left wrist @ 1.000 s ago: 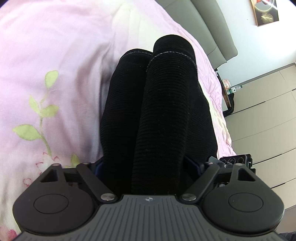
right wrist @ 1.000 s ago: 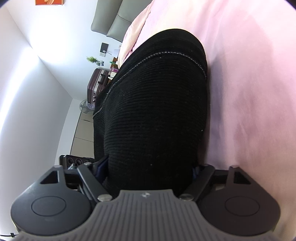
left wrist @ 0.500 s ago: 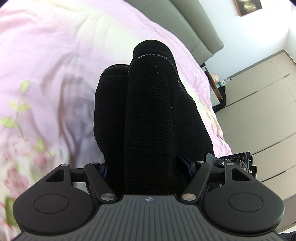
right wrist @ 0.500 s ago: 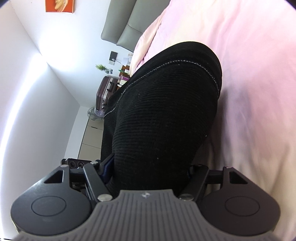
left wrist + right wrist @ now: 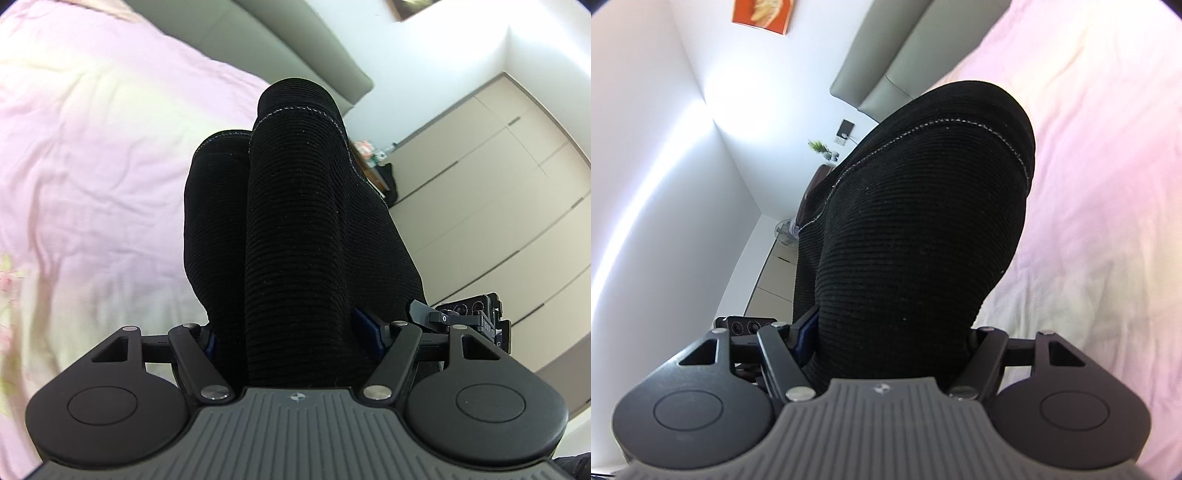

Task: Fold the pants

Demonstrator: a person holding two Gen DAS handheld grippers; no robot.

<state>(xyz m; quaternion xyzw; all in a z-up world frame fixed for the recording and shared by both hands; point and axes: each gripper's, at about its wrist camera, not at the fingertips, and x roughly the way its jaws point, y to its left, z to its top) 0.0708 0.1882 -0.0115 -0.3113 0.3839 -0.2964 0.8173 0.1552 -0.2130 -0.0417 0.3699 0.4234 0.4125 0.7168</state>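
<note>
Carrying the black ribbed pants in both tongs, I am holding them bunched over the pink bed: my left tongs are clamped part-way open on a thick double roll of cloth, and my right tongs are clamped likewise on a fat fold of the same garment. I am judging this as the lift-and-carry stage of a fold, with the gripped edge raised toward the grey headboard end. Next I am expecting to need both ends kept level, brought over the cloth lying below, and lowered flat before either grip lets go.
</note>
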